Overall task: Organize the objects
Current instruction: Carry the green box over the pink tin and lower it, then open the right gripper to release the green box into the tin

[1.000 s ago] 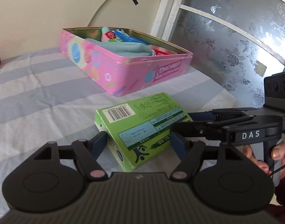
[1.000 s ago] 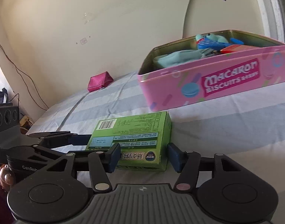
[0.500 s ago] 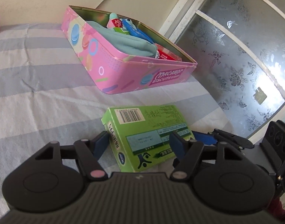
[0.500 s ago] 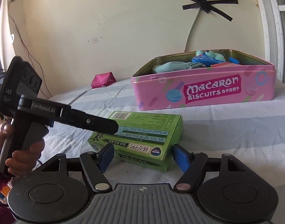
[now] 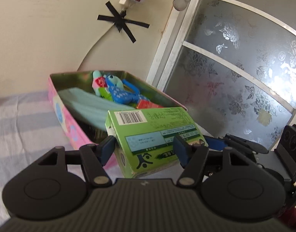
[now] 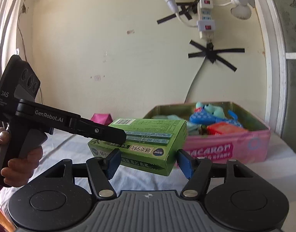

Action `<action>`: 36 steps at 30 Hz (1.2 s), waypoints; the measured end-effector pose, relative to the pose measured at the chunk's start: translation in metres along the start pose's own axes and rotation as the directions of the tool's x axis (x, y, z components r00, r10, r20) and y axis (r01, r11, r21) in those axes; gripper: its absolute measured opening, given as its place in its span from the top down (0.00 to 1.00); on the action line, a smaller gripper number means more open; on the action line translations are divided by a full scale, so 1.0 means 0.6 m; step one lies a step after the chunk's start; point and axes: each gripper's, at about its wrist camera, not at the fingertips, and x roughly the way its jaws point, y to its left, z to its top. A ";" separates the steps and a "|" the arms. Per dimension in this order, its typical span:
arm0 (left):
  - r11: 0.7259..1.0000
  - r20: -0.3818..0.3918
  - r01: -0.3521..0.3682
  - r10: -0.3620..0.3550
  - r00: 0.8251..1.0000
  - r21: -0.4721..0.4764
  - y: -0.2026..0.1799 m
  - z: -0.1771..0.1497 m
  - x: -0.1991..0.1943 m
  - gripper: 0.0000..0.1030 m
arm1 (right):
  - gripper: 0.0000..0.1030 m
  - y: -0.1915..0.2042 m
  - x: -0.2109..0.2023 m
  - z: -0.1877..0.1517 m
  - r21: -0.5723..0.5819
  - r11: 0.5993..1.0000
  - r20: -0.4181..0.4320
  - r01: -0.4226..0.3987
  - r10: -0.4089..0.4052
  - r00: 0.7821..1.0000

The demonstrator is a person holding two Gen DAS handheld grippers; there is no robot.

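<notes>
A green box [image 5: 155, 135] hangs above the bed, near the pink tin [image 6: 225, 147], pinched in the left gripper [image 5: 144, 148]. The right gripper [image 6: 148, 160] has just been closing, its fingers straddling the box, contact unclear. A loose pinch could drop it short of the tin.

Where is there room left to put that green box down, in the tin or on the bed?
The pink tin is crowded: toys and a red packet fill its far end, a folded teal cloth covers most of the rest. The striped sheet lies bare left of the tin, up to the wall.
</notes>
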 end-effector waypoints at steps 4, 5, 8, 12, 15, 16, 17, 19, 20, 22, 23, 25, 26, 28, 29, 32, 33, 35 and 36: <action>0.998 0.012 -0.052 0.052 0.999 0.021 0.019 0.054 0.062 0.34 | 0.45 -0.018 0.065 0.043 -0.017 1.000 -0.006 0.026 -0.027 1.000; 0.998 0.005 -0.063 0.063 0.998 0.018 0.029 0.063 0.079 0.34 | 0.45 -0.020 0.085 0.050 -0.017 0.999 -0.021 0.032 -0.032 0.999; 0.995 -0.024 -0.096 0.095 0.995 -0.012 0.062 0.086 0.127 0.34 | 0.45 -0.047 0.149 0.065 -0.012 0.999 -0.085 0.042 -0.043 0.995; 0.986 -0.028 -0.160 0.159 0.987 -0.048 0.101 0.114 0.175 0.34 | 0.45 -0.071 0.225 0.085 -0.010 0.999 -0.169 0.051 -0.052 0.984; 0.959 -0.032 -0.283 0.282 0.959 -0.009 0.114 0.130 0.208 0.33 | 0.48 -0.069 0.284 0.106 -0.085 0.991 -0.222 0.104 -0.121 0.968; 0.944 -0.034 -0.329 0.329 0.944 0.012 0.115 0.133 0.217 0.33 | 0.48 -0.066 0.307 0.116 -0.139 0.981 -0.229 0.138 -0.167 0.959; 0.931 -0.029 -0.364 0.364 0.931 0.022 0.116 0.134 0.222 0.33 | 0.44 -0.061 0.322 0.123 -0.178 0.970 -0.226 0.164 -0.202 0.953; 0.917 -0.014 -0.400 0.400 0.916 -0.001 0.124 0.138 0.216 0.32 | 0.40 -0.057 0.345 0.133 -0.236 0.952 -0.229 0.193 -0.247 0.942; 0.915 -0.018 -0.404 0.404 0.915 -0.013 0.127 0.138 0.210 0.32 | 0.40 -0.055 0.347 0.134 -0.249 0.949 -0.219 0.194 -0.251 0.943; 0.910 -0.016 -0.413 0.413 0.911 -0.018 0.130 0.134 0.196 0.32 | 0.40 -0.053 0.341 0.134 -0.248 0.949 -0.210 0.196 -0.250 0.945; 0.905 -0.011 -0.425 0.424 0.905 -0.011 0.127 0.129 0.188 0.31 | 0.40 -0.053 0.333 0.132 -0.237 0.951 -0.202 0.196 -0.246 0.948; 0.898 -0.009 -0.441 0.441 0.898 -0.002 0.120 0.120 0.176 0.31 | 0.40 -0.050 0.310 0.125 -0.212 0.957 -0.181 0.199 -0.238 0.954; 0.898 -0.012 -0.441 0.441 0.897 -0.002 0.115 0.115 0.169 0.31 | 0.40 -0.049 0.299 0.122 -0.199 0.958 -0.167 0.205 -0.239 0.956; 0.901 -0.012 -0.434 0.434 0.901 0.001 0.098 0.101 0.156 0.31 | 0.39 -0.041 0.269 0.109 -0.177 0.960 -0.139 0.217 -0.242 0.960; 0.902 -0.008 -0.432 0.432 0.902 0.008 0.090 0.095 0.148 0.31 | 0.39 -0.036 0.253 0.102 -0.166 0.962 -0.127 0.219 -0.241 0.962; 0.897 0.015 -0.440 0.439 0.898 0.053 0.051 0.072 0.129 0.31 | 0.38 -0.019 0.203 0.079 -0.116 0.967 -0.086 0.228 -0.239 0.967; 0.895 0.021 -0.441 0.441 0.897 0.072 0.038 0.064 0.123 0.31 | 0.38 -0.014 0.187 0.071 -0.097 0.968 -0.073 0.232 -0.239 0.968; 0.890 0.033 -0.443 0.442 0.896 0.105 0.015 0.047 0.109 0.27 | 0.36 -0.008 0.155 0.055 -0.045 0.970 -0.051 0.239 -0.242 0.969; 0.888 0.042 -0.443 0.441 0.896 0.120 0.002 0.038 0.100 0.26 | 0.36 -0.010 0.140 0.048 -0.017 0.970 -0.041 0.243 -0.244 0.969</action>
